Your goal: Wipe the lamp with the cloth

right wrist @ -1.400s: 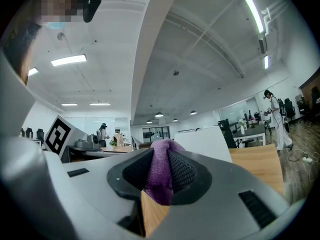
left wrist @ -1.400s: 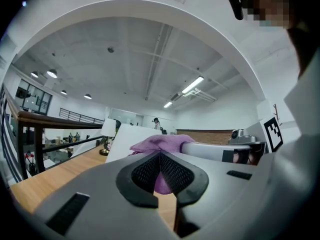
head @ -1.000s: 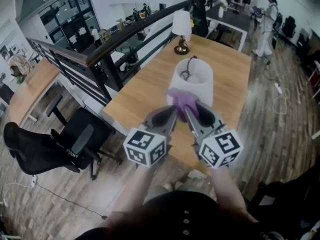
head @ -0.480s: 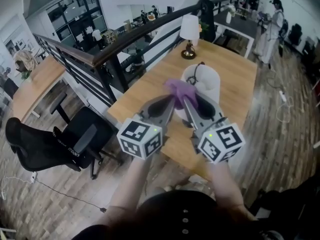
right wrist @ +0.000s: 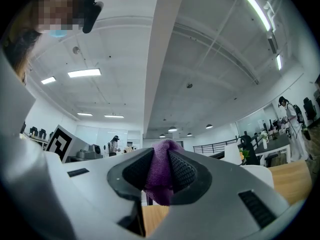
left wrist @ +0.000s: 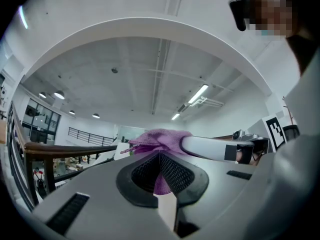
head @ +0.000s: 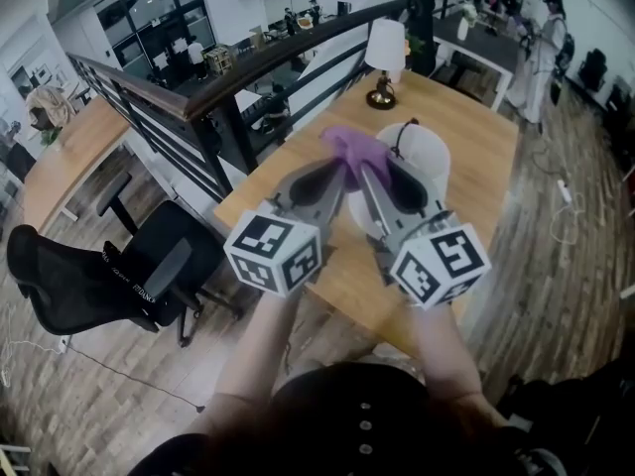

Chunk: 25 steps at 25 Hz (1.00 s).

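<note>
Both the left hand-held gripper [head: 335, 177] and the right hand-held gripper [head: 371, 178] were clamped on the purple cloth [head: 355, 149], their tips side by side with the fabric bunched up between and above them. The cloth was held over the near rim of the white lamp [head: 429, 153] standing on the wooden desk [head: 481, 172]; whether it touched the shade could not be told. A smaller lamp [head: 385, 50] stood at the desk's far end.

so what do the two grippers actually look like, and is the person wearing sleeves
The left gripper and right gripper match: grey bodies tapering to two long jaws lined with black cross-hatched pads. Each carries a white cube printed with black square markers at its rear. No sleeves show on the forearms; the person's top is dark with small pale buttons.
</note>
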Each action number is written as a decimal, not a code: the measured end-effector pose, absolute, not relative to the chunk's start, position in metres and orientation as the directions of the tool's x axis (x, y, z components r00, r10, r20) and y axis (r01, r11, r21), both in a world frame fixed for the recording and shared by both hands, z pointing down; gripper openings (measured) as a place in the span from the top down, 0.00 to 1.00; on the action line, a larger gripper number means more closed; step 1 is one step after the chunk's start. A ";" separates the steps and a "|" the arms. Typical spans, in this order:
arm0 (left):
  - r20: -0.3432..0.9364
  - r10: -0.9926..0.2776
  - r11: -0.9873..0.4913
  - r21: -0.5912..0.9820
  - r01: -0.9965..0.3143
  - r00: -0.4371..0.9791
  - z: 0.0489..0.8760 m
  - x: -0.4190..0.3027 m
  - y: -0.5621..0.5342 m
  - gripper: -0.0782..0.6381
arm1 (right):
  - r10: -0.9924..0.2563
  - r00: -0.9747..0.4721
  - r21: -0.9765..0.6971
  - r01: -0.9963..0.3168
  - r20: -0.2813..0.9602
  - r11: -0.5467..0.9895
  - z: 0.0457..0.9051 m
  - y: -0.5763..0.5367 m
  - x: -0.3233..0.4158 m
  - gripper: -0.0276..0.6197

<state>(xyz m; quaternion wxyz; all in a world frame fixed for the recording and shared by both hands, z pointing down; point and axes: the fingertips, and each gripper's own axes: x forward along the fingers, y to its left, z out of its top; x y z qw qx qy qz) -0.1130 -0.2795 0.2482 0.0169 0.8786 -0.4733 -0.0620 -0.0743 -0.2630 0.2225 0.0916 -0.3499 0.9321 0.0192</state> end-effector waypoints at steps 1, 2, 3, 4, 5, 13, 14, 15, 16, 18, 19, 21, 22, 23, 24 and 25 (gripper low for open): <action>-0.096 -0.834 -0.550 0.088 -0.830 0.543 0.246 -0.114 -0.282 0.88 | -0.645 -0.742 -0.022 -0.653 -0.185 0.757 0.221 -0.265 -0.076 0.84; -0.098 -0.835 -0.550 0.088 -0.831 0.542 0.245 -0.116 -0.285 0.88 | -0.640 -0.746 -0.014 -0.649 -0.184 0.761 0.220 -0.266 -0.079 0.84; -0.099 -0.835 -0.549 0.089 -0.831 0.541 0.245 -0.118 -0.287 0.88 | -0.636 -0.750 -0.005 -0.646 -0.182 0.763 0.220 -0.268 -0.083 0.84; -0.099 -0.836 -0.547 0.092 -0.832 0.539 0.245 -0.121 -0.289 0.88 | -0.635 -0.752 0.000 -0.645 -0.179 0.764 0.220 -0.268 -0.086 0.84; -0.098 -0.837 -0.546 0.095 -0.832 0.538 0.246 -0.123 -0.291 0.88 | -0.635 -0.752 0.002 -0.646 -0.176 0.764 0.222 -0.269 -0.088 0.84; -0.038 -0.838 -0.544 0.118 -0.831 0.544 0.271 -0.127 -0.297 0.88 | -0.684 -0.724 -0.054 -0.682 -0.088 0.729 0.253 -0.279 -0.095 0.84; -0.029 -0.837 -0.546 0.126 -0.828 0.547 0.276 -0.126 -0.296 0.88 | -0.688 -0.721 -0.055 -0.686 -0.082 0.725 0.257 -0.279 -0.094 0.84; -0.021 -0.834 -0.548 0.135 -0.825 0.551 0.281 -0.125 -0.295 0.88 | -0.693 -0.717 -0.059 -0.690 -0.078 0.721 0.261 -0.280 -0.093 0.84; -0.014 -0.831 -0.551 0.145 -0.821 0.556 0.286 -0.124 -0.294 0.88 | -0.698 -0.712 -0.066 -0.695 -0.072 0.716 0.265 -0.280 -0.091 0.84; -0.007 -0.826 -0.558 0.160 -0.814 0.564 0.292 -0.121 -0.291 0.88 | -0.710 -0.701 -0.082 -0.706 -0.062 0.704 0.271 -0.280 -0.085 0.84; -0.004 -0.824 -0.560 0.163 -0.812 0.567 0.294 -0.119 -0.290 0.88 | -0.715 -0.697 -0.086 -0.710 -0.058 0.699 0.274 -0.280 -0.082 0.84; -0.002 -0.822 -0.561 0.171 -0.810 0.569 0.297 -0.116 -0.288 0.88 | -0.723 -0.690 -0.093 -0.717 -0.048 0.691 0.279 -0.280 -0.079 0.84; 0.000 -0.821 -0.562 0.176 -0.808 0.571 0.299 -0.115 -0.287 0.88 | -0.726 -0.686 -0.100 -0.720 -0.042 0.686 0.283 -0.280 -0.077 0.84; 0.004 -0.820 -0.563 0.180 -0.807 0.573 0.301 -0.113 -0.286 0.88 | -0.730 -0.683 -0.109 -0.724 -0.034 0.682 0.287 -0.279 -0.076 0.84; 0.009 -0.818 -0.563 0.183 -0.806 0.574 0.303 -0.112 -0.284 0.88 | -0.734 -0.679 -0.118 -0.727 -0.026 0.677 0.290 -0.278 -0.076 0.84; 0.015 -0.819 -0.562 0.184 -0.806 0.574 0.306 -0.112 -0.282 0.88 | -0.736 -0.676 -0.124 -0.729 -0.019 0.673 0.294 -0.277 -0.075 0.84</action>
